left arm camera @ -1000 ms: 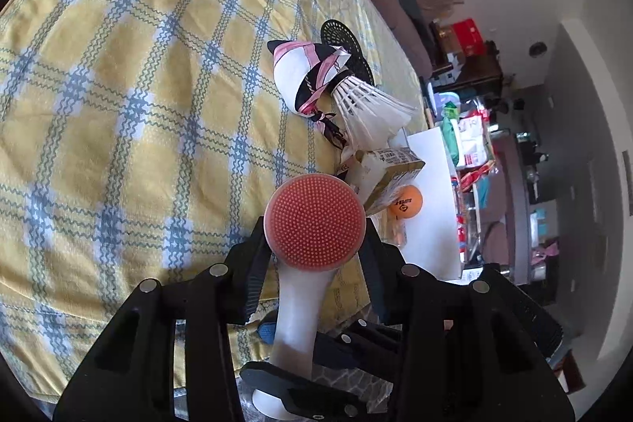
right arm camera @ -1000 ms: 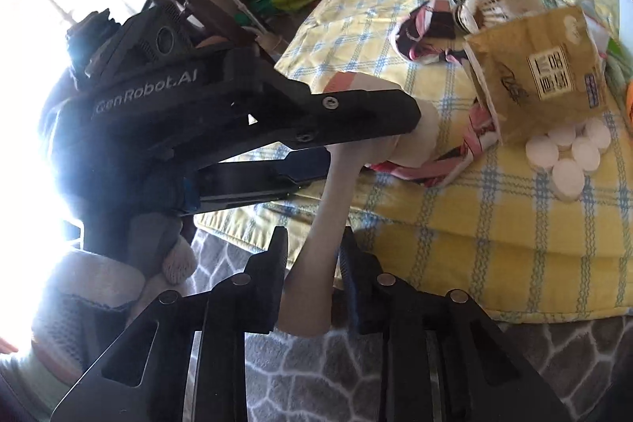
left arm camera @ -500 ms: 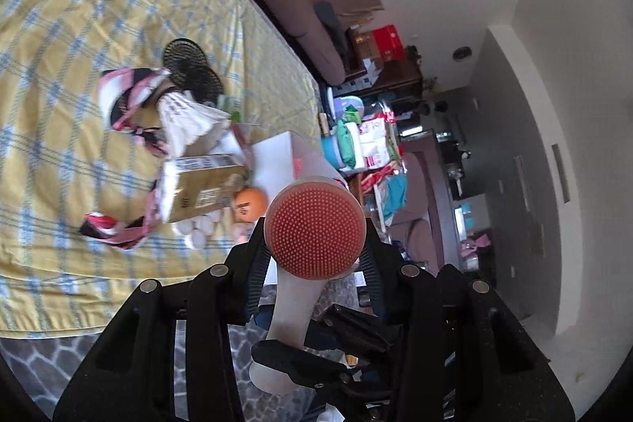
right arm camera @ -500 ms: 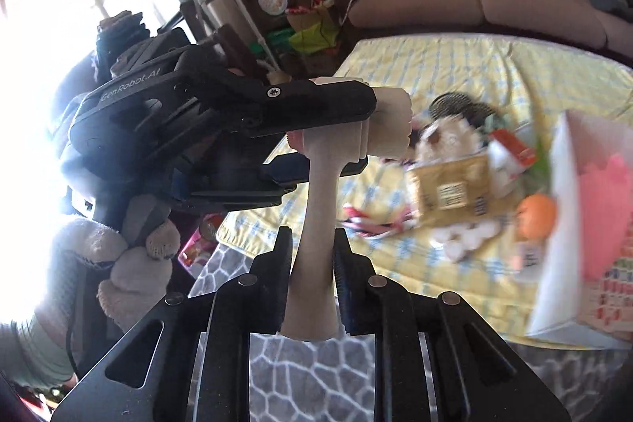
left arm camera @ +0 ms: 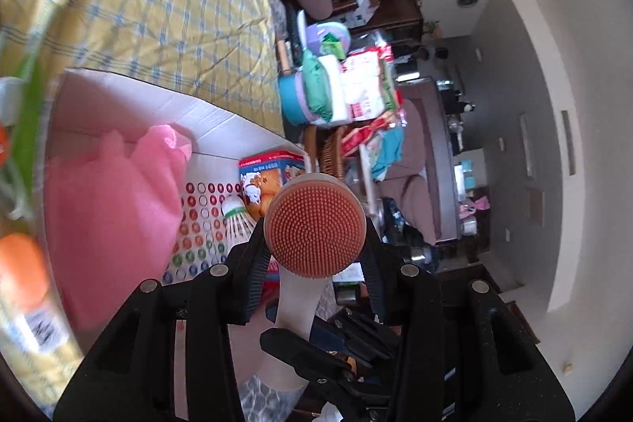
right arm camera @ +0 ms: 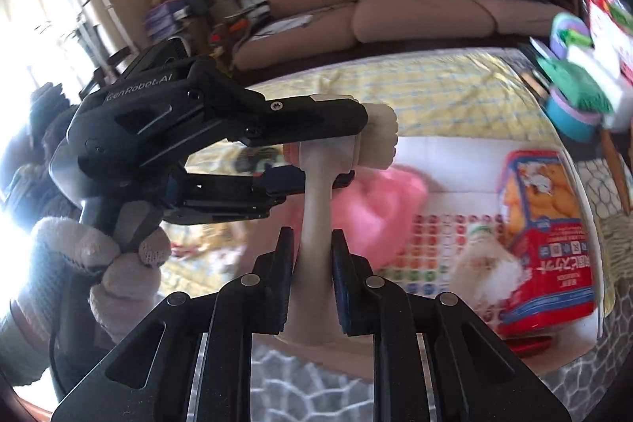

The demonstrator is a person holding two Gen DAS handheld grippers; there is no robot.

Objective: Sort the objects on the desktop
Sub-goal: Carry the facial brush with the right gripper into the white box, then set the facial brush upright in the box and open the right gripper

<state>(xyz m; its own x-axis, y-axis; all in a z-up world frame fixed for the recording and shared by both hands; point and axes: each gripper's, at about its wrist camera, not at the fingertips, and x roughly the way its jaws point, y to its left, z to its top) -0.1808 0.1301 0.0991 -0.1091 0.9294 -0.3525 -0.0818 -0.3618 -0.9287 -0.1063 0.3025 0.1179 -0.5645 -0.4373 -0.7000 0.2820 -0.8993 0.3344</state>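
Both grippers, left [left arm camera: 314, 256] and right [right arm camera: 312, 279], clamp the brush [left arm camera: 314, 228] above the white box [left arm camera: 221, 113]; shuttlecock [left arm camera: 237, 220] and snack bag [right arm camera: 548, 240] already inside, brush not yet deposited.

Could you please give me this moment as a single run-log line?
left gripper: shut on brush head | right gripper: shut on brush handle | position: over white box | box holds: pink bag, shuttlecock, snack pack

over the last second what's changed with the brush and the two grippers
Both grippers swung the brush away from the yellow checked cloth to over the white box holding the pink bag. The grips stayed as they were: left gripper at the head, right gripper on the handle.
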